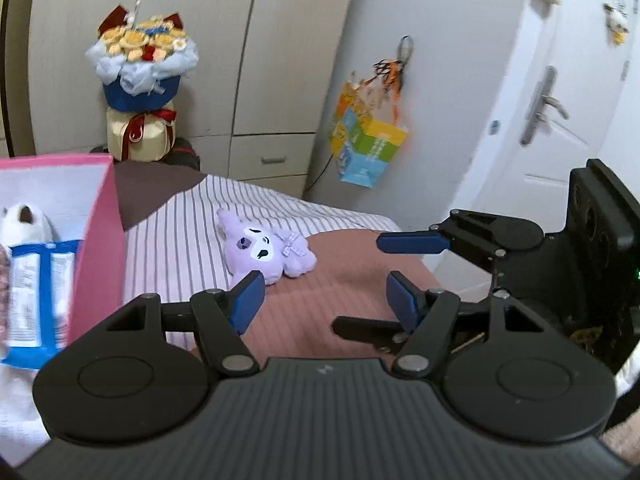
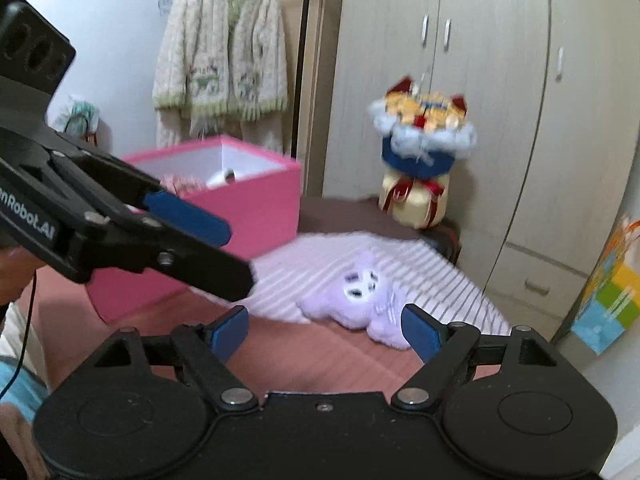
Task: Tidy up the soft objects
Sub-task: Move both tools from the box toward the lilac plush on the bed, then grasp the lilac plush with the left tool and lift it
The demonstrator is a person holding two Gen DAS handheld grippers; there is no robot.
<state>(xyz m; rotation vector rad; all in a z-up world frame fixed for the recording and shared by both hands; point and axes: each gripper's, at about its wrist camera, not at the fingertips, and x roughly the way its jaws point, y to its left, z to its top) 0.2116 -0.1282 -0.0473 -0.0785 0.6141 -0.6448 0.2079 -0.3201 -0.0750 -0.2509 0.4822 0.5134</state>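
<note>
Currently, the purple plush toy (image 1: 267, 249) is lying on the bed (image 1: 320, 292), flat on its back where the striped sheet (image 1: 180, 240) is meeting the pink-brown cover. It is showing a white face patch with dark eye and mouth markings, a long ear pointing toward the pink box (image 1: 100, 240), and a small checked bow at the neck. Its pile is looking short and soft, and its stubby limbs are spreading toward the far edge of the bed.

The pink box is sitting open on the bed toward its far left corner, and it is holding a white plush item (image 1: 28, 224) and a blue-and-white packet (image 1: 36, 300).

The left gripper (image 1: 324, 300) is hovering above the cover with its blue fingers (image 1: 248, 300) released and nothing between them; the toy is lying just beyond the left finger, apart from it. The right gripper (image 2: 324, 332) is also hovering with its fingers (image 2: 420, 332) spread wide and empty. In the right wrist view, the toy (image 2: 360, 296) is appearing just ahead of the right finger, and whether they are touching cannot be told through the blur.

A bouquet (image 1: 140, 80) is standing beyond the far edge of the bed, before a wardrobe (image 1: 220, 40).
</note>
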